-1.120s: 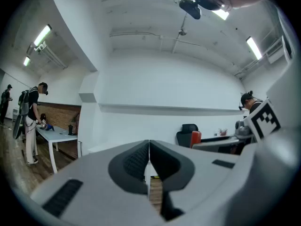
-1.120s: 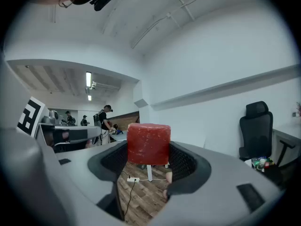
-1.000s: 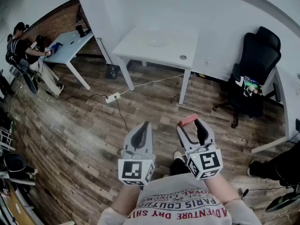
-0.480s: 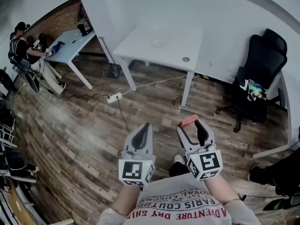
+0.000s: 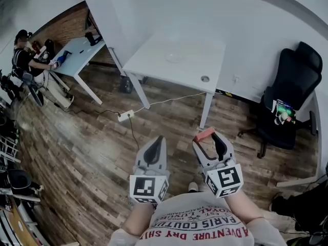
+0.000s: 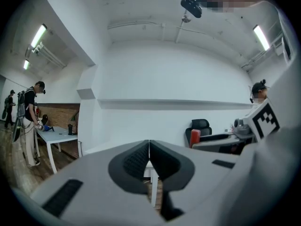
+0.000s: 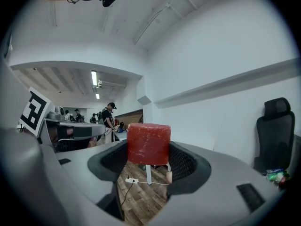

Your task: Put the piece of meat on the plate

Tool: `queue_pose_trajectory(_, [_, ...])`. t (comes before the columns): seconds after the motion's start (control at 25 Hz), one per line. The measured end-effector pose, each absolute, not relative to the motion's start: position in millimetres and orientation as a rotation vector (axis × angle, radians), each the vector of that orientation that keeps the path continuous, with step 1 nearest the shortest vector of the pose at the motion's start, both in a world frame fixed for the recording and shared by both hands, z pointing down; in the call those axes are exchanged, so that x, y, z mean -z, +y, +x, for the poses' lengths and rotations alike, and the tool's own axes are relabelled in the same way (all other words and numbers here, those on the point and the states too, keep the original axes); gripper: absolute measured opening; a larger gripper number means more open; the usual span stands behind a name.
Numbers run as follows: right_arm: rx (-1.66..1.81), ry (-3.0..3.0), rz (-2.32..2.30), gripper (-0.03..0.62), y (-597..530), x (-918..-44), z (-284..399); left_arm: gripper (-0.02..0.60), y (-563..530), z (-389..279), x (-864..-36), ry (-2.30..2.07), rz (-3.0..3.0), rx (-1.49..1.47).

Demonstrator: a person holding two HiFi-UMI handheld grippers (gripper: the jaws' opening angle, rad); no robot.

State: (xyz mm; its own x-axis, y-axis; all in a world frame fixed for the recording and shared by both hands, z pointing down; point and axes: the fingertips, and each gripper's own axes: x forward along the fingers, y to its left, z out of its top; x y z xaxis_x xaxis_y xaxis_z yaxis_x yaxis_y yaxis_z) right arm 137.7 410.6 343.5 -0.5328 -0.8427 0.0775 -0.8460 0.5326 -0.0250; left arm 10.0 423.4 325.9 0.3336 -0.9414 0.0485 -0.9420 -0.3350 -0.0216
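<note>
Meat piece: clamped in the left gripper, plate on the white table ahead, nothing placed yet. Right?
One slip: the piece of meat is clamped in the right gripper, not the left, as the right gripper view shows. The left gripper is shut on nothing. The rest stands: the plate sits on the white table ahead, with no meat on it.

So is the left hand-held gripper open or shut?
Shut. The left hand-held gripper shows its jaws pressed together, nothing between.

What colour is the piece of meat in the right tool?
Red. The right gripper view shows the piece of meat best, gripped by the right tool.
</note>
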Motion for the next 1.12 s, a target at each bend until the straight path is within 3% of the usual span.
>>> queue_pose_trajectory(0.48, [-0.215,-2.649,1.407,0.278,322.8,-376.4,157.2,0.007,333.4,33.6,-346.6,-1.772,2.51,-0.12])
queue_pose_trajectory(1.12, [-0.288,-2.535,1.555,0.278,135.0,-376.3,71.5,0.006,113.3,-53.7,-352.9,-1.594,2.594,-0.11])
